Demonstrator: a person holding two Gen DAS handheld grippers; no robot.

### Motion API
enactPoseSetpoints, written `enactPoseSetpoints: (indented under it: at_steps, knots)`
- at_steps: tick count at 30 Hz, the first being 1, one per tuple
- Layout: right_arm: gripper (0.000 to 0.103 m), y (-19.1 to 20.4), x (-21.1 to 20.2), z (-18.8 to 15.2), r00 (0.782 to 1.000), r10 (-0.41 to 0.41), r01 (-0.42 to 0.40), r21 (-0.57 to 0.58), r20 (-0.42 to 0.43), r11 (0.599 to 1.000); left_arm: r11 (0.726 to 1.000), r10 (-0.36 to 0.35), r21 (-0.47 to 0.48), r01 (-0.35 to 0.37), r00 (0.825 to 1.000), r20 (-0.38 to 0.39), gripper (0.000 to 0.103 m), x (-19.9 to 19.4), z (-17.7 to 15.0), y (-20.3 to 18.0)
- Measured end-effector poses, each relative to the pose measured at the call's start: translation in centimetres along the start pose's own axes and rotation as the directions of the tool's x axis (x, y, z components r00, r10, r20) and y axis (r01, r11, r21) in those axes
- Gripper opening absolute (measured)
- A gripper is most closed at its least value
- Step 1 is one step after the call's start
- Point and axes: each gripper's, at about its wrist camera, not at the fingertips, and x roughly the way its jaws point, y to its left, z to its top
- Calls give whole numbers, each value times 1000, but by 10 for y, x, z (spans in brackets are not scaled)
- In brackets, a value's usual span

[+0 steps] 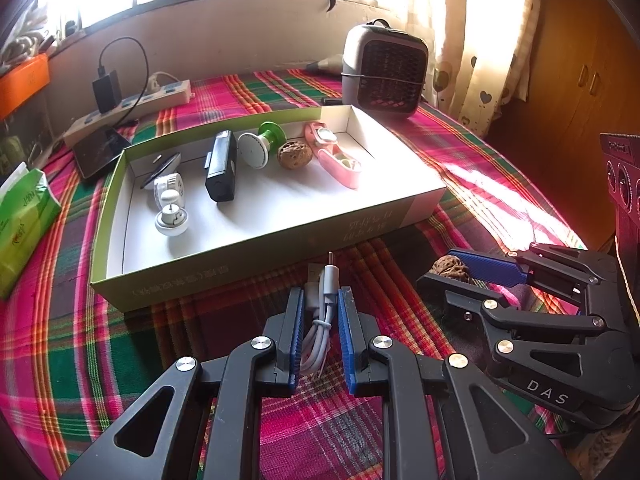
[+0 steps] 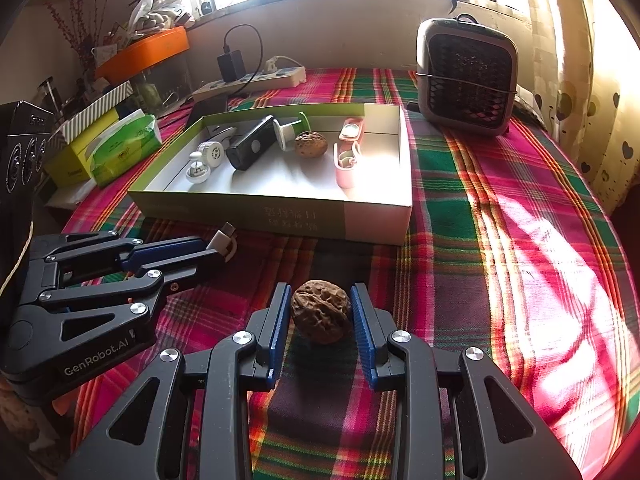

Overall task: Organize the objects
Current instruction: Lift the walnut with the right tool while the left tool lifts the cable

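Observation:
My left gripper [image 1: 321, 292] is shut on a coiled white USB cable [image 1: 320, 320], whose plug sticks out past the fingertips toward the box. From the right wrist view the same gripper [image 2: 214, 250] lies at the left with the cable plug [image 2: 222, 240] at its tip. My right gripper [image 2: 321, 292] is shut on a brown walnut [image 2: 320, 316] low over the plaid cloth; it also shows from the left wrist [image 1: 440, 268]. A shallow green-and-white box [image 1: 260, 248] just ahead holds a second walnut [image 1: 295, 155], a black device [image 1: 221, 172], a green spool [image 1: 262, 146], a pink case [image 1: 336, 156] and white adapters [image 1: 170, 188].
A grey fan heater [image 2: 466, 76] stands behind the box at the right. A power strip [image 1: 132, 108] with a black charger, a phone [image 1: 100, 154] and a green tissue pack [image 1: 24, 220] lie to the left. The curtain [image 2: 580, 80] hangs at the right edge.

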Motion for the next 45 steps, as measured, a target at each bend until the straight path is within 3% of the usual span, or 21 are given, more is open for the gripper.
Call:
enactPoseSetpoints:
  at_steps: [45]
  knots:
    - [32, 21, -14, 47, 995, 47, -42, -57, 86, 997, 997, 48, -58, -44, 995, 86, 15, -29, 25, 31]
